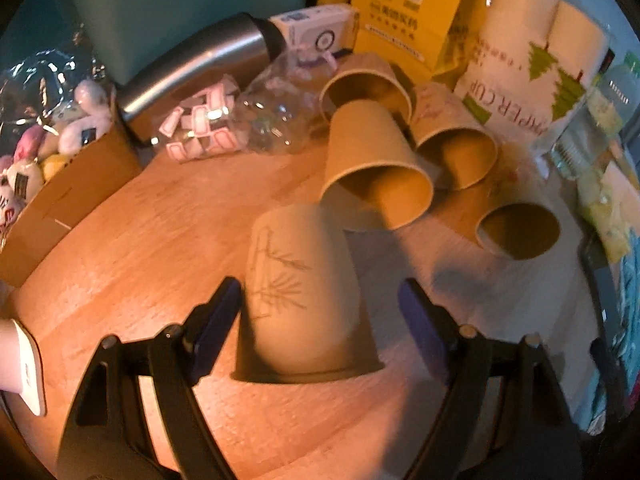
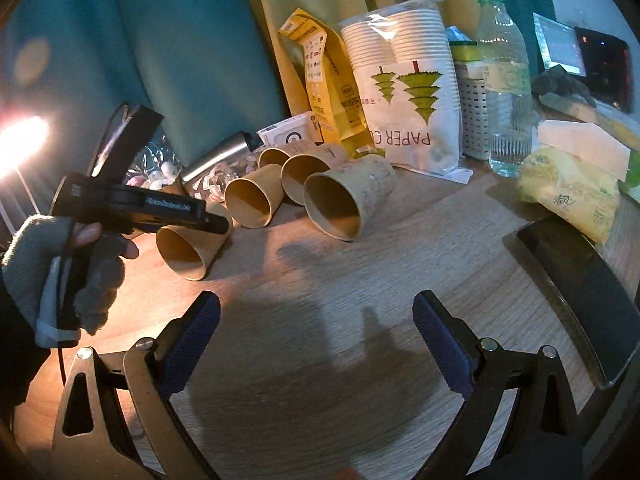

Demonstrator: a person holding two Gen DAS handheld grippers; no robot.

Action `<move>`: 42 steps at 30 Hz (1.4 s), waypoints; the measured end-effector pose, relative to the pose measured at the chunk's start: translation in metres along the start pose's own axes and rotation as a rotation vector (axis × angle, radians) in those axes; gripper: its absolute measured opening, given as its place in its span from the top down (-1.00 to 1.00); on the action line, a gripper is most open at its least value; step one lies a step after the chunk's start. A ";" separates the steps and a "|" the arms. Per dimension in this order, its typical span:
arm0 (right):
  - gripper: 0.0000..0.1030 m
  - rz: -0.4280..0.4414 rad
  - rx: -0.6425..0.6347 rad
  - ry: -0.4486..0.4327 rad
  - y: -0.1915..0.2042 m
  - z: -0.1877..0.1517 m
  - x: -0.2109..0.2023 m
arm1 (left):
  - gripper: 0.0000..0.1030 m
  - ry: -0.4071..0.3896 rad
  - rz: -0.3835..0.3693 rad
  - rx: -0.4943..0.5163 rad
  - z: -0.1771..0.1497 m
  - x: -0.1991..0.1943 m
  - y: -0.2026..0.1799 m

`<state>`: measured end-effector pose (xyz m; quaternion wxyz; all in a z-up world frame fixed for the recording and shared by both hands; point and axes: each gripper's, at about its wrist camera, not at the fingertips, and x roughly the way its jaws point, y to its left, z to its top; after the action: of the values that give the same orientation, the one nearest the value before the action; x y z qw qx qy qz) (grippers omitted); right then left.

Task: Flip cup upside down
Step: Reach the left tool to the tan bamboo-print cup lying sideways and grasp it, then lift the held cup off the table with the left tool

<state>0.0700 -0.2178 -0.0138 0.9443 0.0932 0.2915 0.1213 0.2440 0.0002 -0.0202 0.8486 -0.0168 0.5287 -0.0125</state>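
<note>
Altogether five paper cups show on the wooden bench [image 1: 140,216] in the left wrist view. One, printed with bamboo, the cup [image 1: 304,296], sits between the fingers of the left tool [image 1: 320,312], base away from the camera and mouth toward it; the picture is blurred there, so it seems to stand mouth-down on the bench, near its front edge, though I cannot be sure. The left tool is spread wide, its left pad at the cup's side and its right pad apart from it, so it grips nothing. Four more cups [image 1: 376,168] lie on their sides toward the back edge, mouths facing the camera. Behind them stands one pack of paper cups [image 2: 404,92], one water bottle [image 2: 506,92] and one steel flask [image 1: 200,68]. The right tool [image 2: 316,328] hangs wide open over bare bench, holding nothing.
</note>
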 end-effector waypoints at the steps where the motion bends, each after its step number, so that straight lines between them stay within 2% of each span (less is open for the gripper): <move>1: -0.91 0.003 0.000 0.000 0.000 0.000 0.000 | -0.59 0.005 0.007 0.002 0.000 0.002 0.000; 5: -0.91 0.008 -0.008 -0.004 0.002 0.000 -0.002 | -0.57 0.009 0.003 0.001 0.001 0.008 0.001; 6: -0.91 0.008 -0.010 -0.005 0.002 0.000 -0.002 | -0.52 0.011 0.002 0.001 0.002 0.010 0.001; 7: -0.91 0.008 -0.012 -0.006 0.003 0.000 -0.002 | -0.32 0.020 0.001 0.001 0.001 0.013 0.002; 8: -0.91 0.007 -0.013 -0.006 0.003 0.000 -0.002 | -0.28 0.028 0.000 -0.001 0.001 0.014 0.003; 12: -0.91 0.008 -0.015 -0.007 0.004 0.000 -0.002 | -0.26 0.011 0.007 0.001 -0.003 0.013 0.004; 17: -0.91 0.010 -0.017 -0.006 0.004 0.000 -0.001 | -0.25 -0.011 -0.020 -0.003 -0.016 0.004 0.006; 22: -0.91 0.014 -0.023 -0.008 0.008 0.000 -0.003 | -0.25 -0.131 -0.023 0.034 -0.042 -0.033 -0.002; 27: -0.91 0.025 -0.033 -0.015 0.014 0.001 -0.009 | -0.25 -0.270 -0.035 0.093 -0.089 -0.073 -0.021; 33: -0.91 0.056 -0.069 -0.010 0.029 -0.002 -0.029 | -0.25 -0.383 -0.087 0.032 -0.146 -0.112 -0.028; 38: -0.91 0.086 -0.088 -0.025 0.042 -0.004 -0.051 | -0.24 -0.509 -0.078 0.025 -0.191 -0.133 -0.035; 42: -0.91 0.106 -0.099 -0.051 0.050 -0.005 -0.071 | -0.24 -0.543 -0.104 0.008 -0.209 -0.134 -0.034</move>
<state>0.0020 -0.1896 0.0321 0.9471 0.0646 0.2554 0.1832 -0.0029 -0.0315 0.0093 0.9575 -0.0435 0.2801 -0.0532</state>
